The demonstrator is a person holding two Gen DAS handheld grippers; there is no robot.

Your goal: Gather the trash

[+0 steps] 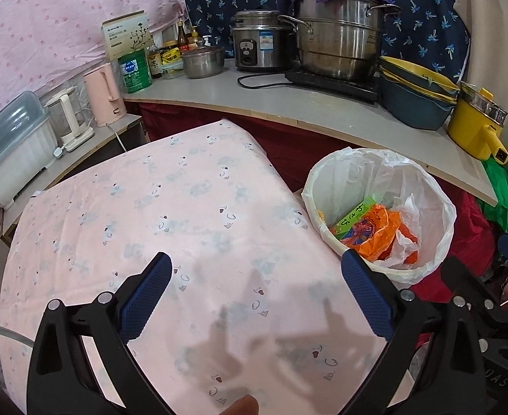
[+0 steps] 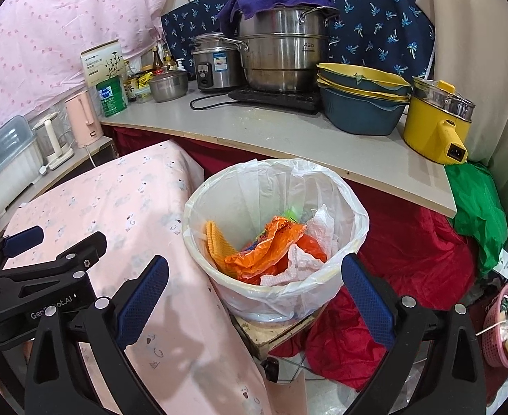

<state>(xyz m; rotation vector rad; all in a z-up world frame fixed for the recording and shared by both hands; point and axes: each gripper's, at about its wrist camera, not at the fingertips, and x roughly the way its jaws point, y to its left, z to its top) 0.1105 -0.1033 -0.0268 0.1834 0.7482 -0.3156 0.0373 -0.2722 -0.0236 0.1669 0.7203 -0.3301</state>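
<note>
Both grippers wide open and empty; trash already in the bin (image 2: 354,221).
Your right gripper (image 2: 254,290) hangs just over the bin's near rim, your left gripper (image 1: 257,294) above the bare pink cloth (image 1: 133,207); I judge collecting done, so lift clear without snagging the liner (image 2: 323,173).

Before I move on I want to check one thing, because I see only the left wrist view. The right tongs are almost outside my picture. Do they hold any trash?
Observer: No. The right tongs stand wide open with nothing between them, just in front of the bin.
Operator: Thank you. What does the bin stand on? Its bottom is hidden from me.
Observer: It stands on a small wooden block, with red cloth lying beside it.
</note>
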